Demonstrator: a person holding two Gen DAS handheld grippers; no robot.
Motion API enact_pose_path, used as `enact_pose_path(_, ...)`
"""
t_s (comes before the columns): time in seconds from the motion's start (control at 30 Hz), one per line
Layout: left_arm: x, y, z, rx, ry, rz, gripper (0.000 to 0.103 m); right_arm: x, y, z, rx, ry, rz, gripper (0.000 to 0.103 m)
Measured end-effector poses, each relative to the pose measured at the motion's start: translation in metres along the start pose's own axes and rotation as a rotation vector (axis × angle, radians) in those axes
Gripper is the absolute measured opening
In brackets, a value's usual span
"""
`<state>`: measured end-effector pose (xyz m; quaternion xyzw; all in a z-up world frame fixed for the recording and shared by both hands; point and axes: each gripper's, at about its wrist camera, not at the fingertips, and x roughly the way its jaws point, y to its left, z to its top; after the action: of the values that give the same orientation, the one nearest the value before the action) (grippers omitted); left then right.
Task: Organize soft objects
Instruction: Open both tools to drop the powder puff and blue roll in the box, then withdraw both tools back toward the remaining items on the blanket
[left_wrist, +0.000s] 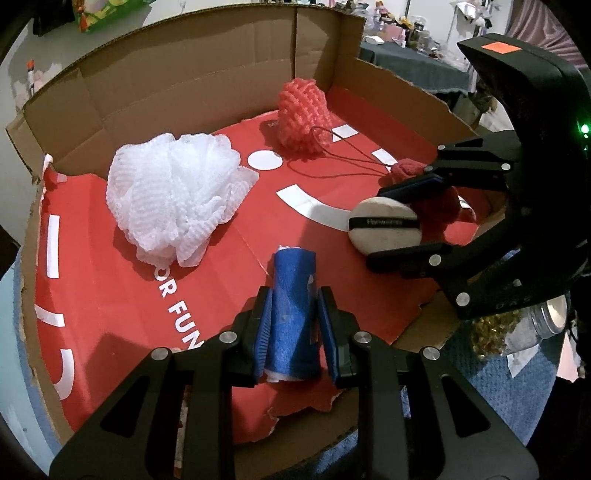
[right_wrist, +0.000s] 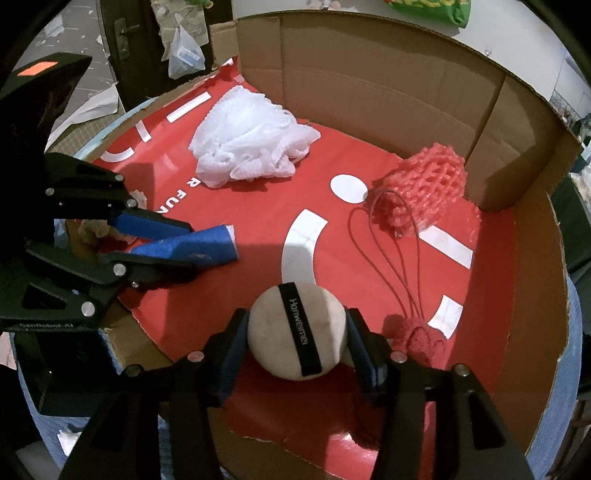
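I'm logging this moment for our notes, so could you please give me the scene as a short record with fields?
Container: cardboard box with red printed floor
Left gripper: shut on blue cloth roll
Right gripper: jaws around round white puff; contact unclear
Loose in box: white mesh loofah, red mesh loofah, small red puff

Loofahs (left_wrist: 173, 195) lie behind the puff (right_wrist: 297, 330) — in the box (left_wrist: 207, 85).

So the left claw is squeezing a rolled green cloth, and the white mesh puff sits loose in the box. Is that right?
Not quite: the rolled cloth in the left claw is blue, not green, as the left wrist view shows. The white mesh puff does sit loose in the box.
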<state>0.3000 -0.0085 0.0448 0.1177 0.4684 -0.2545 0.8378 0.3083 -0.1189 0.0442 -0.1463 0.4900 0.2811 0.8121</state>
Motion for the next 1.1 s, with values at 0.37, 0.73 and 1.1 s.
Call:
enact_pose_path(0.37, -0.018, -0.002, -0.001, -0.021, -0.036, 0.001, 0.025, -0.013, 0.004, 0.000, -0.002, -0.033, -0.017, 0.064)
enact_pose_path(0.73, -0.058, -0.015, -0.009, -0.030, -0.129, -0.012, 0.025, -0.054, 0.019, -0.004, 0.014, -0.123, -0.037, 0.071)
enact_pose_path(1.1, -0.124, -0.050, -0.042, -0.034, -0.312, 0.013, 0.070, -0.112, 0.039, -0.033, 0.050, -0.248, -0.066, 0.082)
